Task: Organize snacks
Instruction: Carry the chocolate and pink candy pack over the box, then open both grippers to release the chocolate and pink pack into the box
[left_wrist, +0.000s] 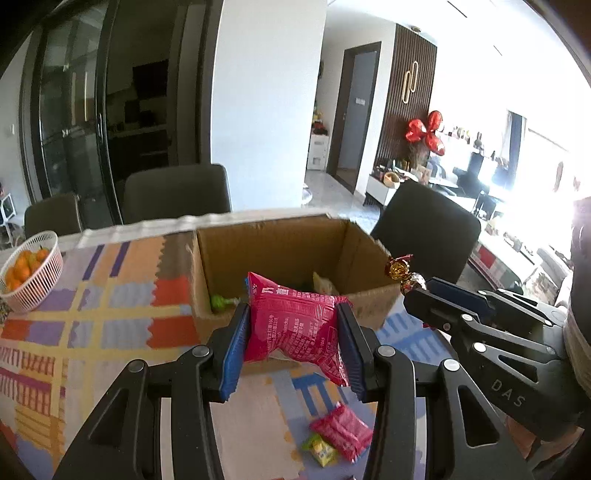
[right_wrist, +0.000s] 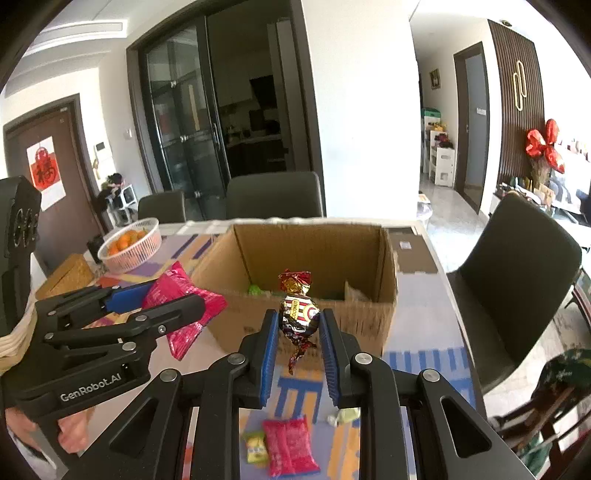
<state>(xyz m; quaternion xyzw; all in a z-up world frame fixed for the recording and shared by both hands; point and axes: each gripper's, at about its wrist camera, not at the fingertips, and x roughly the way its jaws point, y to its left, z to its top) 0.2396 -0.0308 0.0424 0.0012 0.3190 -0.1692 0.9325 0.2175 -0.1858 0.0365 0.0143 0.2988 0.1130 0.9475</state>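
Note:
My left gripper (left_wrist: 293, 325) is shut on a pink snack bag (left_wrist: 295, 328), held in the air just in front of the open cardboard box (left_wrist: 280, 243). The same bag (right_wrist: 184, 306) shows at the left of the right wrist view. My right gripper (right_wrist: 298, 325) is shut on a foil-wrapped candy (right_wrist: 297, 314), also lifted in front of the box (right_wrist: 314, 251). That candy (left_wrist: 400, 271) appears at the right in the left wrist view. Inside the box lie a green candy (left_wrist: 219, 302) and a pale packet (left_wrist: 325, 284).
On the patterned tablecloth below lie another pink packet (right_wrist: 290, 446), a small yellow-green candy (right_wrist: 255, 446) and a pale green wrapper (right_wrist: 343, 415). A white basket of oranges (right_wrist: 129, 243) stands at the left. Dark chairs (right_wrist: 517, 280) surround the table.

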